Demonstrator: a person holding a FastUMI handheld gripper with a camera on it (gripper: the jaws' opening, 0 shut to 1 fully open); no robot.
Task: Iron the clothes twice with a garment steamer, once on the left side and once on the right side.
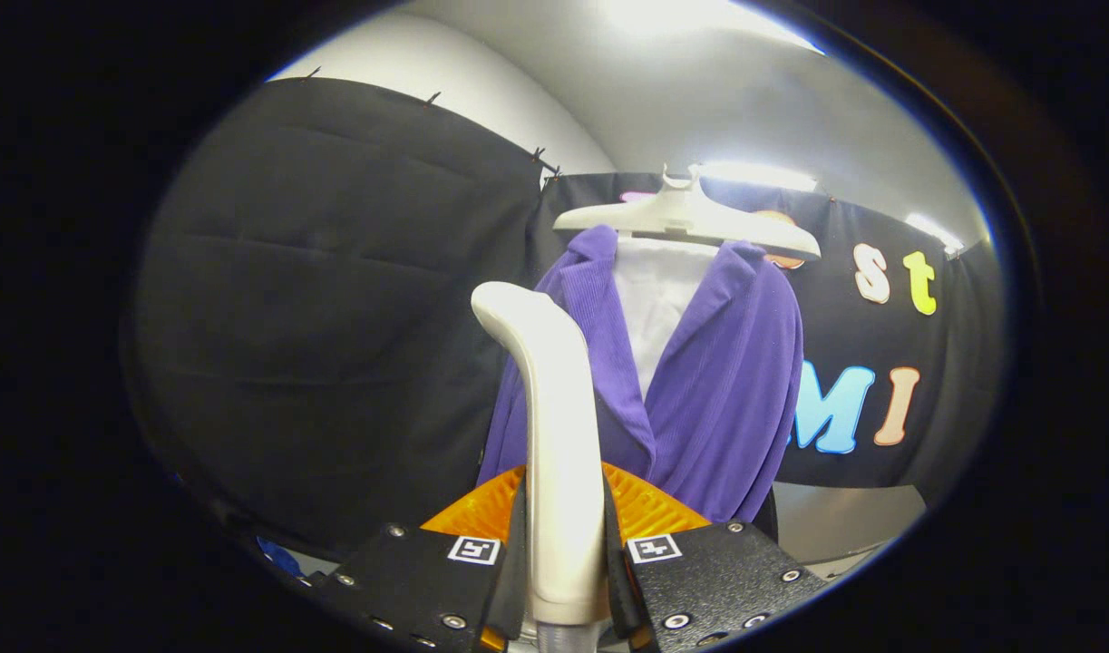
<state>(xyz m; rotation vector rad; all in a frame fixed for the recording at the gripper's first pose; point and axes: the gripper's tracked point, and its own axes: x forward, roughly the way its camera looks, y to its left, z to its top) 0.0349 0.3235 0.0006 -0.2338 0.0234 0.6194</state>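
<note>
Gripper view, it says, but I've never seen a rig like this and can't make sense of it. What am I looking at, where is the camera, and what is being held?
The camera rides on hand-held tongs and looks forward along their two fingers, the dark plates at the bottom. A person carries the tool; there is no robot arm. The fisheye lens bends everything round. Clamped between the fingers stands the pale handle of a garment steamer, both fingers pressing on it. Just beyond it hangs a purple jacket over a white shirt, on a pale hanger. Black cloth behind is the booth's wall. The steamer head seems close to the jacket; whether it touches I cannot tell.
</note>
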